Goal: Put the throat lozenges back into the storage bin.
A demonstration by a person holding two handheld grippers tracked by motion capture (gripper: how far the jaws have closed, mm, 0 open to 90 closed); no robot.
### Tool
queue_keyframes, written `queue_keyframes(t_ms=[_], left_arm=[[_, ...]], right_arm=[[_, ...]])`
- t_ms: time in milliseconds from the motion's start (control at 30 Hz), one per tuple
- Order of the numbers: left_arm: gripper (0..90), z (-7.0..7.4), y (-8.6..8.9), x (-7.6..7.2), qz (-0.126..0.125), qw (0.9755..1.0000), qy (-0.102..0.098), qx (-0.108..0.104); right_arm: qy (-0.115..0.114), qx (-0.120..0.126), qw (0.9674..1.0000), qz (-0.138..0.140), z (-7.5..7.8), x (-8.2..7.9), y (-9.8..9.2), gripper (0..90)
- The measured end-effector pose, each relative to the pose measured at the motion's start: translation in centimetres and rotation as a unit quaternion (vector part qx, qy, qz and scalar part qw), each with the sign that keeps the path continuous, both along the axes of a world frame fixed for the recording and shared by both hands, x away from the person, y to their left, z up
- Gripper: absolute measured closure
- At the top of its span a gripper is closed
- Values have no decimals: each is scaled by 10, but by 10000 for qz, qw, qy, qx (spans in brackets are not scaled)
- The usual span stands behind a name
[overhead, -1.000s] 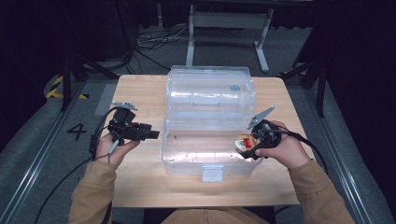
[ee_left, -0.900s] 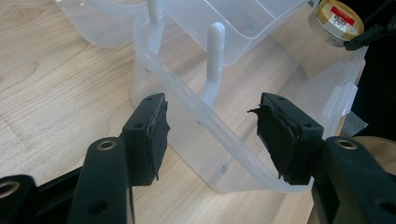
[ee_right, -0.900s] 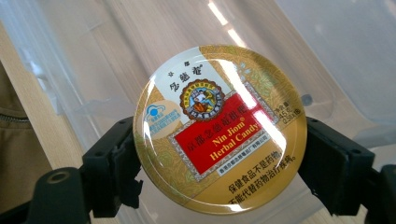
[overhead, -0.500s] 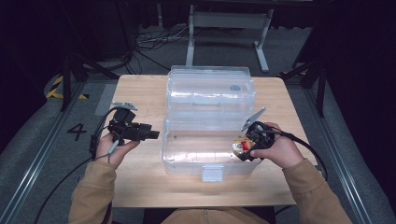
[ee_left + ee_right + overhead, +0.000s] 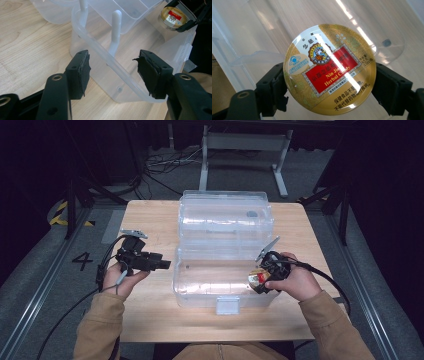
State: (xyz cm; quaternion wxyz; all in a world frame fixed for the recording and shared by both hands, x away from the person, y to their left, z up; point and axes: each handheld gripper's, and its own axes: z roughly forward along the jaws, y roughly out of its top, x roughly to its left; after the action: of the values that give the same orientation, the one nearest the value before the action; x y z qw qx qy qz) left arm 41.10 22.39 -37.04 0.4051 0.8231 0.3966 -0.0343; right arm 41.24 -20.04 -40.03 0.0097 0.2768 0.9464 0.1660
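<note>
the right gripper (image 5: 261, 281) is clamped on a round gold candy tin (image 5: 329, 68), one jaw on each side of its rim, and holds it over the near right part of the open clear plastic box (image 5: 200, 292). in the right gripper view the tin's printed lid faces the camera, with the box's see-through floor behind it.

the left gripper (image 5: 113, 72) has its jaws spread wide with nothing between the pads; they straddle the box's left rim without touching it — in the high view it sits just left of the box on the wooden table (image 5: 150, 220).

the tin looks like thin metal: light, stiff, and glossy enough to be slippery. the edge-to-edge hold across its widest part seems the right one, since the flat lid offers nothing to pinch and a grip off the middle could let it squirt out. pressing harder risks denting it. the box is light and hollow too — it would likely slide if nudged, so lowering the tin in gently, clear of the walls, looks wise.
</note>
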Motion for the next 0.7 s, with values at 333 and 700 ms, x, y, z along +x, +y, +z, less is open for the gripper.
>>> queue_keyframes(t_ms=[333, 700], left_arm=[[432, -1, 0, 1, 0, 10000, 17, 6], [431, -2, 0, 1, -8, 10000, 34, 10]], right_arm=[[82, -141, 9998, -100, -6, 2, 4, 206], [161, -311, 9993, -107, -10, 1, 6, 206]])
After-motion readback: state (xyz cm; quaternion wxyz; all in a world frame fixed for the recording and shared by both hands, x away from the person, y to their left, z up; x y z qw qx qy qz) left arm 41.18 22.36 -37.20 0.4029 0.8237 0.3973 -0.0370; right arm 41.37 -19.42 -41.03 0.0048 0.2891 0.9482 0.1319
